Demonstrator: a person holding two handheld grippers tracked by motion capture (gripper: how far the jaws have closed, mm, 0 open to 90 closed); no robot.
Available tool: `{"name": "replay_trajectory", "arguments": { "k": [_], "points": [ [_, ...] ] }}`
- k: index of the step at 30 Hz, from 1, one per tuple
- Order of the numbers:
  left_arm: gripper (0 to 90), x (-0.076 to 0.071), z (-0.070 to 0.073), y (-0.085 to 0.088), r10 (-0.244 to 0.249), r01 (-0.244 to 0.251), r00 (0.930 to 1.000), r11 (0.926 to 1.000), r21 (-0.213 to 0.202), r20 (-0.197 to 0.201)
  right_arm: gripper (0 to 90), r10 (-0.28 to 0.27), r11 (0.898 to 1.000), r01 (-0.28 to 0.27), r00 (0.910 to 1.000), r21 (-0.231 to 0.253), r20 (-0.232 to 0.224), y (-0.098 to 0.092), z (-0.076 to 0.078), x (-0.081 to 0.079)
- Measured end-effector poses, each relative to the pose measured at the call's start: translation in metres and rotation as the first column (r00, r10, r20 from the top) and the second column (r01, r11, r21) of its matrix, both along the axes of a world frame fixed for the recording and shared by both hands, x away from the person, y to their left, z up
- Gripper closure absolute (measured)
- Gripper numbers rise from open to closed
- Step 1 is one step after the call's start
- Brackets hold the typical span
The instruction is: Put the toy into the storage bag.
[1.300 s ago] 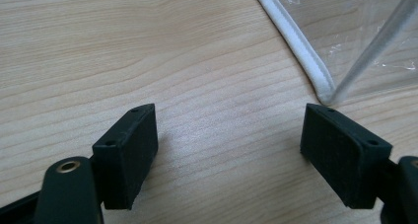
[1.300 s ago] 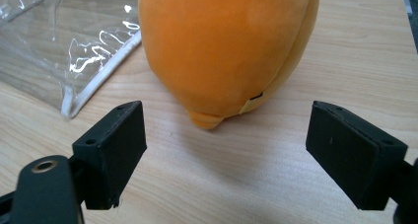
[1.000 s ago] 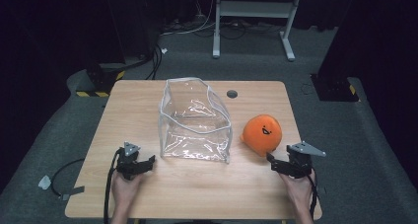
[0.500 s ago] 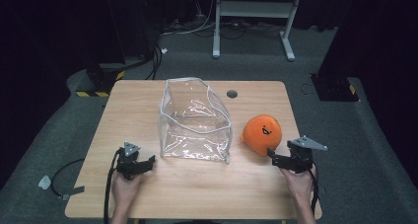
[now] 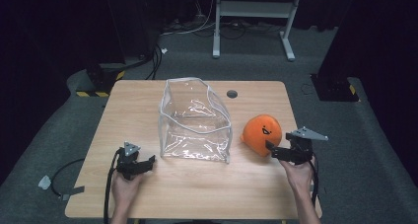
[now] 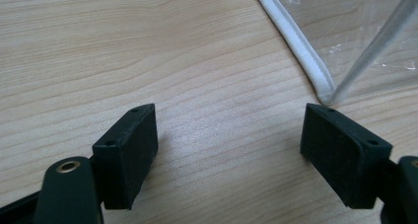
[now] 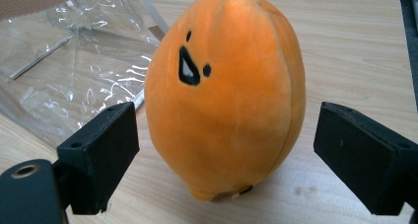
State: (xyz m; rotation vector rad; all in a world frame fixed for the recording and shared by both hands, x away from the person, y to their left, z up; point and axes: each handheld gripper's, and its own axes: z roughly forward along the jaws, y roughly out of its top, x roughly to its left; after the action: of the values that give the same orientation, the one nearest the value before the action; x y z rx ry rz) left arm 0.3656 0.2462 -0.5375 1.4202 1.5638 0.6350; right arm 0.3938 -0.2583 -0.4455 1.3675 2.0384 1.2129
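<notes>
Two grippers, both w/ jaws wide apart. Right gripper (image 5: 270, 148) has just been opening, lining up around the orange plush (image 7: 224, 93) beside the clear bag (image 5: 194, 120), prob to bag it. Left gripper (image 5: 148, 161) waits by the bag's corner.

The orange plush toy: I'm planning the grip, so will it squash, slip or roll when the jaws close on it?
The orange plush toy looks soft, so it probably squashes rather than slips between the felt-like pads. It seems light for its size. Its rounded, egg-like body stands on a narrow base, so a sideways nudge could tip it.

1 orange plush toy (image 5: 262, 134), 1 clear plastic bag (image 5: 195, 120), 2 tools, 1 table (image 5: 256, 189).
</notes>
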Motion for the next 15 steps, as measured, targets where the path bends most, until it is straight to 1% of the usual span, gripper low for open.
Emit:
{"name": "replay_trajectory", "arguments": {
  "k": [6, 11, 15],
  "points": [
    [22.1, 0.0, 0.0, 0.0, 0.0, 0.0, 1.0, 1.0, 0.001, 0.0, 9.3, -0.001, 1.0, 0.001, 1.0, 0.001, -0.009, 0.0, 0.001, 0.008],
    [22.1, 0.0, 0.0, 0.0, 0.0, 0.0, 1.0, 1.0, 0.001, 0.0, 9.3, 0.006, 1.0, -0.006, 1.0, 0.0, -0.007, 0.0, 0.002, 0.013],
    [22.1, 0.0, 0.0, 0.0, 0.0, 0.0, 1.0, 1.0, 0.001, 0.0, 9.3, 0.003, 1.0, -0.003, 0.9999, 0.01, -0.012, -0.001, 0.003, 0.016]
  ]
}}
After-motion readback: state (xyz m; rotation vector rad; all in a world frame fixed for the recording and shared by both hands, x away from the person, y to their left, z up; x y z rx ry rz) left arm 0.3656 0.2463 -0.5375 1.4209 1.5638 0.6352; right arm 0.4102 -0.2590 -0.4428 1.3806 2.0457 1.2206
